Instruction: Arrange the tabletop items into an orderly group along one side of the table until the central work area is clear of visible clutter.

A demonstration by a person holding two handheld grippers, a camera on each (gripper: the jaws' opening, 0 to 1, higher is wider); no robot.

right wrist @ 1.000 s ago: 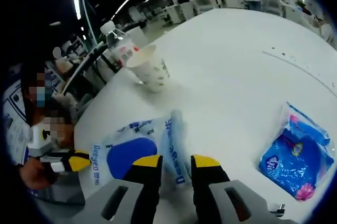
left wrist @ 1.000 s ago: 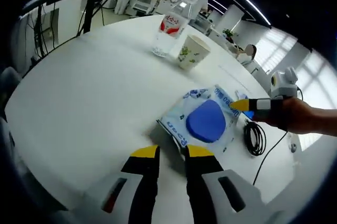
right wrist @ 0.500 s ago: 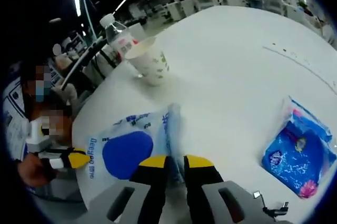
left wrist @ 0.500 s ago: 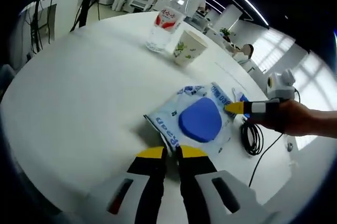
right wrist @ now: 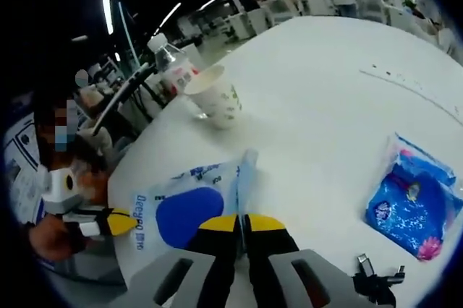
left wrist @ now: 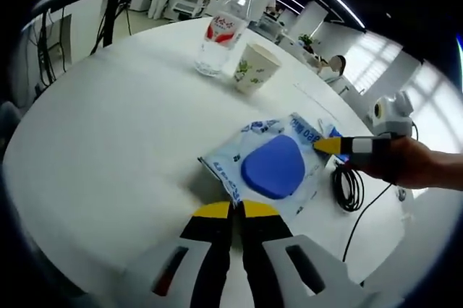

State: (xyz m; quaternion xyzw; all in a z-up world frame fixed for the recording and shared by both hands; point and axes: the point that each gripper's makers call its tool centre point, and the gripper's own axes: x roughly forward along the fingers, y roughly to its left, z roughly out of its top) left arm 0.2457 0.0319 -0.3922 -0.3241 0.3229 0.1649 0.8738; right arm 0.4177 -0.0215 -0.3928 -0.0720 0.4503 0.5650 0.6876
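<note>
The wipes pack (left wrist: 275,167) lies flat on the white table (left wrist: 108,127), short of the water bottle (left wrist: 221,30) and paper cup (left wrist: 253,68) standing together nearer the far edge. Both grippers are pinching it from opposite ends: the left gripper (left wrist: 235,210) has its jaws clenched on the near corner, while the right gripper (right wrist: 241,223) is clamped on the seam at its own end. So the pack's long axis runs straight between the two, and any carry will probably need both hands travelling together. A blue packet (right wrist: 409,207) lies well apart, with a black cable (left wrist: 347,189) just beside the pack.
</note>
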